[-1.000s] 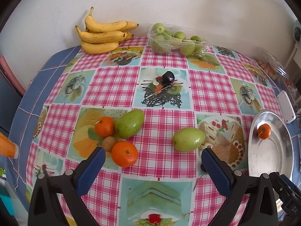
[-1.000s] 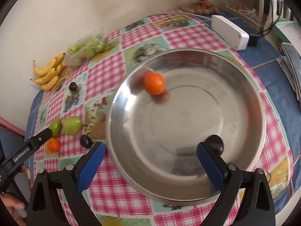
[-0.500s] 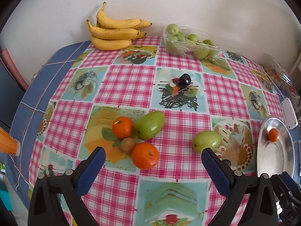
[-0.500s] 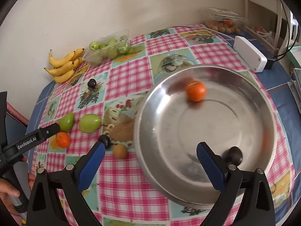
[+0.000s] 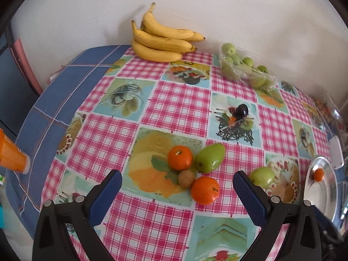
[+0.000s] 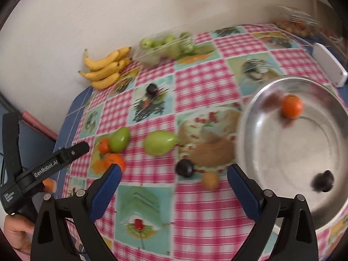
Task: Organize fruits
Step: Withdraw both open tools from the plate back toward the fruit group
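Both claws spread, empty. Drop your right claw (image 6: 174,174) squarely over the dark plum (image 6: 184,168), then pinch gently.

A checked pink tablecloth (image 5: 178,100) with printed food pictures covers the table. An orange cup (image 5: 10,154) stands at its left edge, a white box (image 6: 329,67) at the right, against a white wall (image 5: 239,10).
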